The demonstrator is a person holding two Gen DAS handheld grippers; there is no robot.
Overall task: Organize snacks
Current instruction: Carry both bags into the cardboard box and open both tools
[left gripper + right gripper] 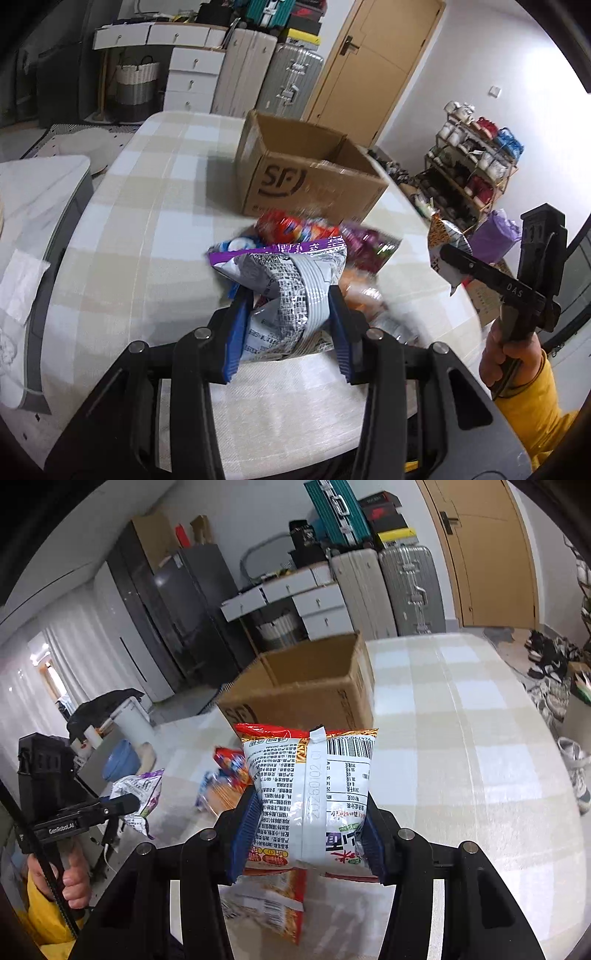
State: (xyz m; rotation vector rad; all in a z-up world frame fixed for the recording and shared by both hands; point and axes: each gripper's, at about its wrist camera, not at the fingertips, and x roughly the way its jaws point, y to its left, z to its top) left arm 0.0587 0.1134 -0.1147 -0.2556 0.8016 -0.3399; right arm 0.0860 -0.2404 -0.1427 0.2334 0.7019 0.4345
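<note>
With my left gripper (pixel 286 317) clamped on the purple packet (pixel 291 288) and my right gripper (pixel 308 830) squeezing the orange packet (pixel 310 775), I'd carry both level over the cardboard box (pixel 310 177) before releasing.

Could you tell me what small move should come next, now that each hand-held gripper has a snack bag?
Probably carry both bags forward over the open cardboard box. The left hand-held gripper pinches the silver-purple bag, the right hand-held gripper the red-and-white bag, both off the table.
</note>
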